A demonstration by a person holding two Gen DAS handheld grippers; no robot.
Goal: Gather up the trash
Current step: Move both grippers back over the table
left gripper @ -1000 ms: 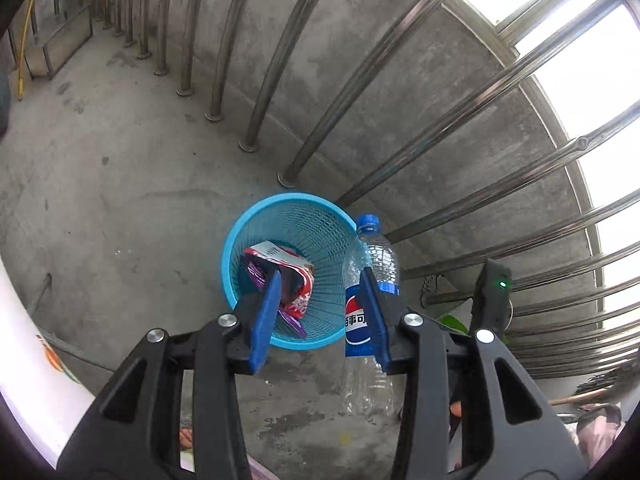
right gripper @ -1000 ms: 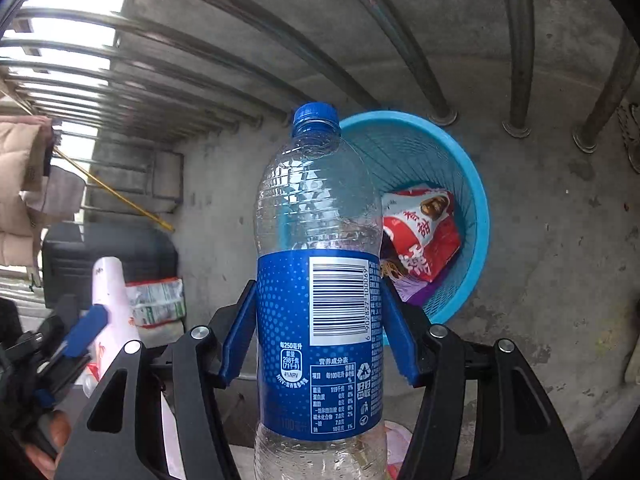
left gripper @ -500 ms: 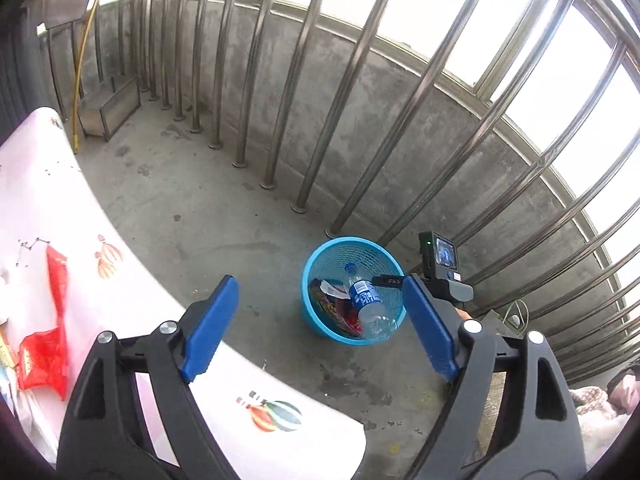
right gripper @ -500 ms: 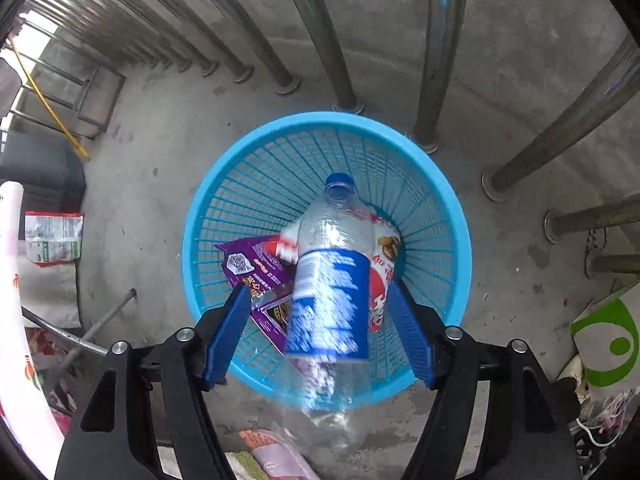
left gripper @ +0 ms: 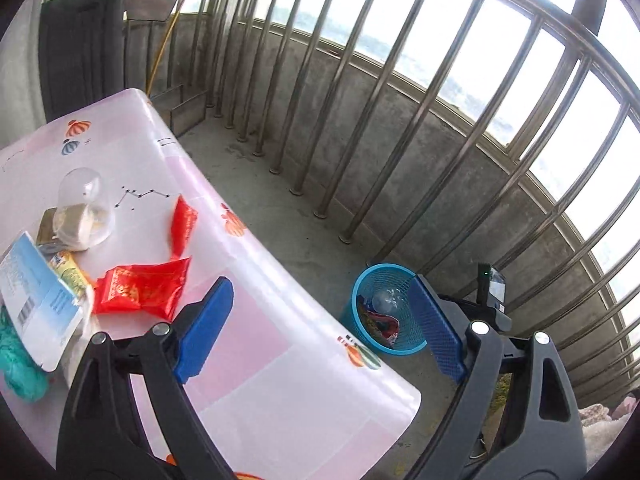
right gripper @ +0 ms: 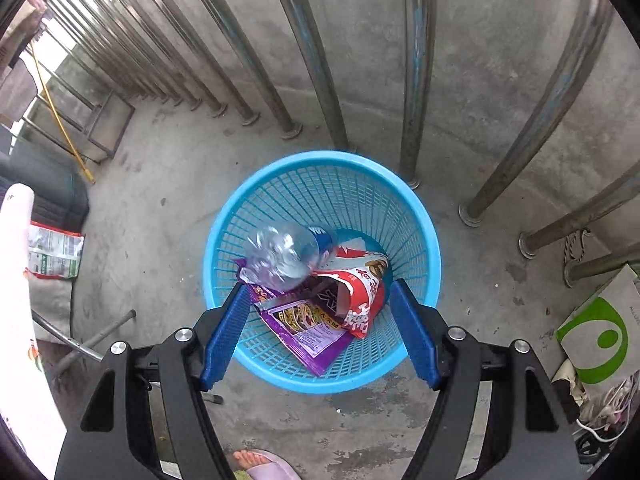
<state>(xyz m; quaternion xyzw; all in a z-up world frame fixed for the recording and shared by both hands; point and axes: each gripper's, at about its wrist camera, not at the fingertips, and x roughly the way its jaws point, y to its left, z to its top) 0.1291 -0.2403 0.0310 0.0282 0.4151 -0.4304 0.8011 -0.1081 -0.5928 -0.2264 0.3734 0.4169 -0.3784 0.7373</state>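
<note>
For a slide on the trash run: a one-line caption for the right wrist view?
Open right gripper above the blue basket, where a plastic bottle lies on snack wrappers.

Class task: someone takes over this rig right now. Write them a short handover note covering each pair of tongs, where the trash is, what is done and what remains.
Left tongs: open, empty, just opened wider, over the table.
Right tongs: open, empty, above the blue basket on the floor.
Done: the plastic bottle lies in the basket on a red wrapper and a purple wrapper.
Left: two red packets, a clear dome lid, a blue-and-white pack and other bits on the table.
</note>
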